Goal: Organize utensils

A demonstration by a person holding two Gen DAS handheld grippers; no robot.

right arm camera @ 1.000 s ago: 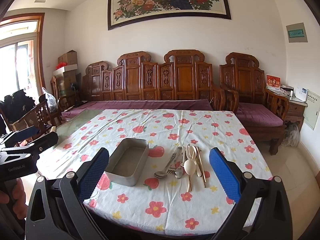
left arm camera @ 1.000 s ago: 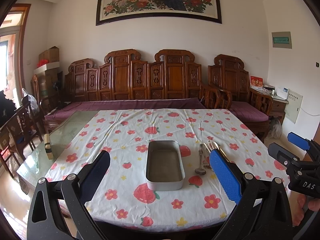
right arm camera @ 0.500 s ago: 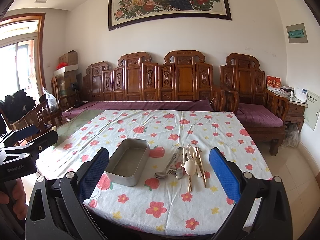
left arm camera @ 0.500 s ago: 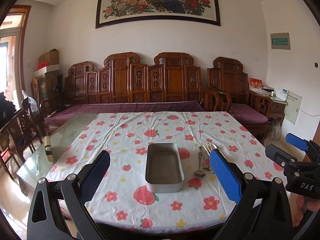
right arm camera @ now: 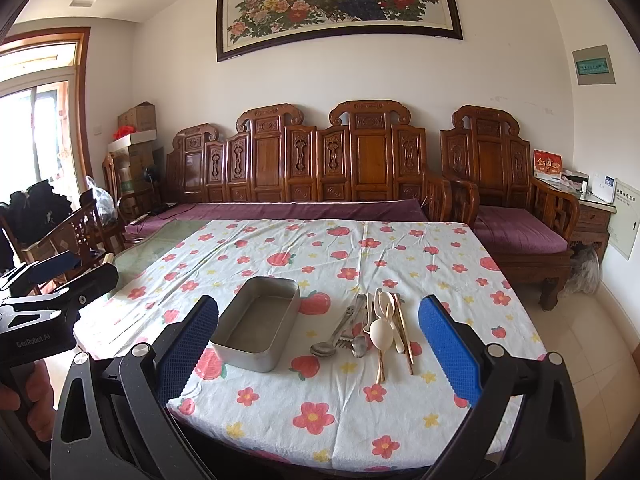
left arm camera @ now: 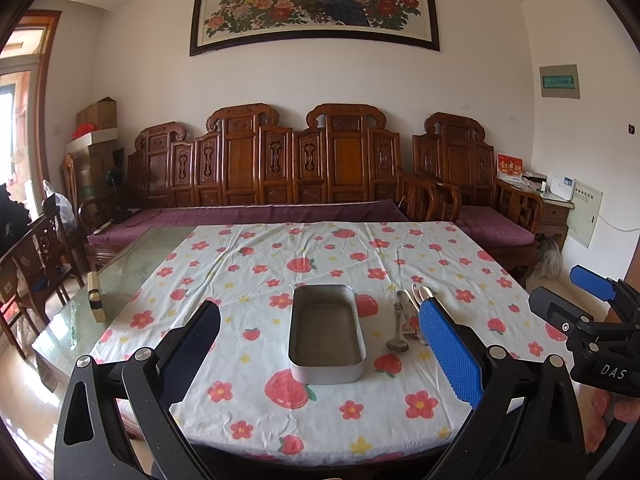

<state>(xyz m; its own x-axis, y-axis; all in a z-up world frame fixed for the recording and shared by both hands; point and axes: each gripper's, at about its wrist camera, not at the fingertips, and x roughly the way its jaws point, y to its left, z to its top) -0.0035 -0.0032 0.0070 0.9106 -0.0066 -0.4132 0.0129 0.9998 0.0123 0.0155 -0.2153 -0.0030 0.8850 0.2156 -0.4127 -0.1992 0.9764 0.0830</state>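
Both views have shifted only slightly over the last second — the left wrist view has the table a touch lower and farther, the right wrist view is nearly unchanged, and nothing on the cloth has moved. Left to right: the left gripper (left arm camera: 320,354) hangs short of the near table edge, fingers spread wide and empty; the metal tray (left arm camera: 326,336) lies empty on the strawberry tablecloth (left arm camera: 256,360); just right of it lie the utensils — metal spoon (right arm camera: 334,338), fork (right arm camera: 346,336), pale spoon (right arm camera: 381,330) and chopsticks (right arm camera: 404,336), bunched together, handles pointing away. The right gripper (right arm camera: 320,354) also hovers off the near edge, fingers wide apart, holding nothing. Behind the table stands a carved wooden bench (left arm camera: 280,164). Nothing blocks the way to tray or utensils.
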